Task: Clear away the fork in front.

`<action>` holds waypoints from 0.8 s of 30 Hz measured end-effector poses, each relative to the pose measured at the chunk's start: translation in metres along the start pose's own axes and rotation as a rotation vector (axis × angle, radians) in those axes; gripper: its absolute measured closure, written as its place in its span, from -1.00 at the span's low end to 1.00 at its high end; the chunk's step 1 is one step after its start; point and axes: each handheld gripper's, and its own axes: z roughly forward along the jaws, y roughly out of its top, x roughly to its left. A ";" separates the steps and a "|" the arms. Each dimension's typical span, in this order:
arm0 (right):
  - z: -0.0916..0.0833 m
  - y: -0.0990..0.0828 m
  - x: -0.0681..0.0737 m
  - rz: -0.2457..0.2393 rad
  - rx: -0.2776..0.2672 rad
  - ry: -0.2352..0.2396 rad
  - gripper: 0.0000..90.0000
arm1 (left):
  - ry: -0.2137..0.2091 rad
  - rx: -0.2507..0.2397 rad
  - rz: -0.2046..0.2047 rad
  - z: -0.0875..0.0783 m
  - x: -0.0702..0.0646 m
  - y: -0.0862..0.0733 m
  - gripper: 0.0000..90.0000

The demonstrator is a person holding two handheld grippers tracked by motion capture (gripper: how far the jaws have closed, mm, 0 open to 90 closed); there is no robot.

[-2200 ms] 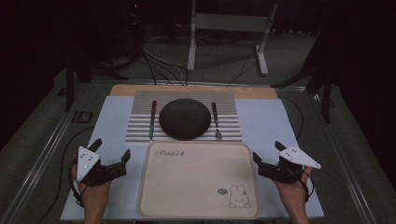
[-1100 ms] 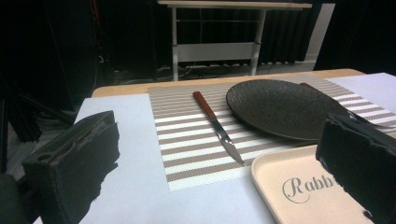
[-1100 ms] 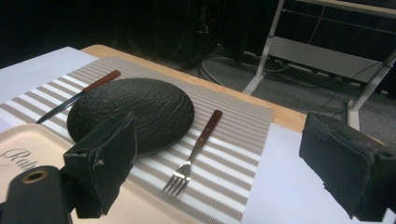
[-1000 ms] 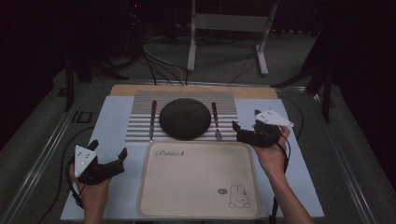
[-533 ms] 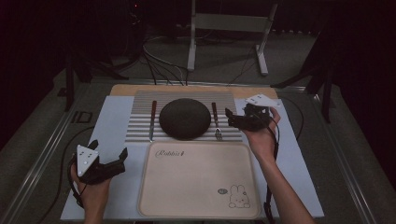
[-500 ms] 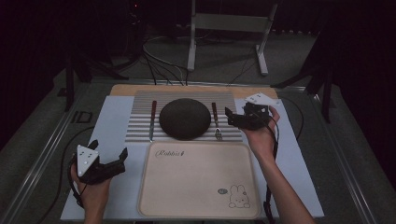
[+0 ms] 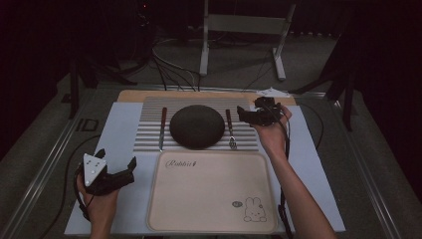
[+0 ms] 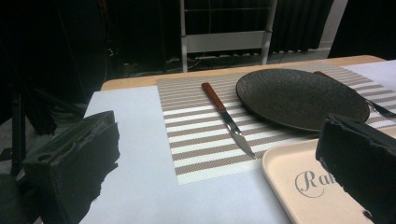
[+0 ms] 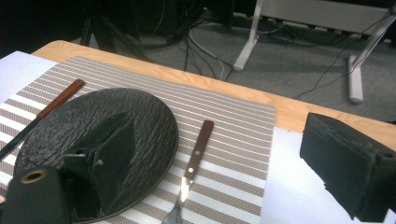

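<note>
A pale sheet (image 7: 119,129) covers most of the tabletop. At its near edge lies a cream tray (image 7: 211,191) printed with a rabbit; behind it a striped placemat (image 7: 149,107) runs to the far edge, carrying a dark round plate (image 7: 197,126) between a knife (image 7: 162,127) and fork (image 7: 230,128). The right gripper (image 7: 245,115) hovers by the fork, jaws wide. The left gripper (image 7: 117,168) sits near the near-left corner, also spread wide and empty.
</note>
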 end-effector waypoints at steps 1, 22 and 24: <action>0.006 0.003 -0.001 0.028 0.024 0.009 -0.76 | 0.001 0.006 -0.001 0.001 0.000 -0.001 -1.00; 0.078 0.002 0.009 0.061 0.230 -0.033 -0.71 | 0.001 0.001 -0.030 0.000 0.003 -0.001 -1.00; 0.086 0.000 0.010 0.060 0.253 -0.039 -0.69 | 0.003 0.001 -0.036 -0.001 0.004 -0.001 -1.00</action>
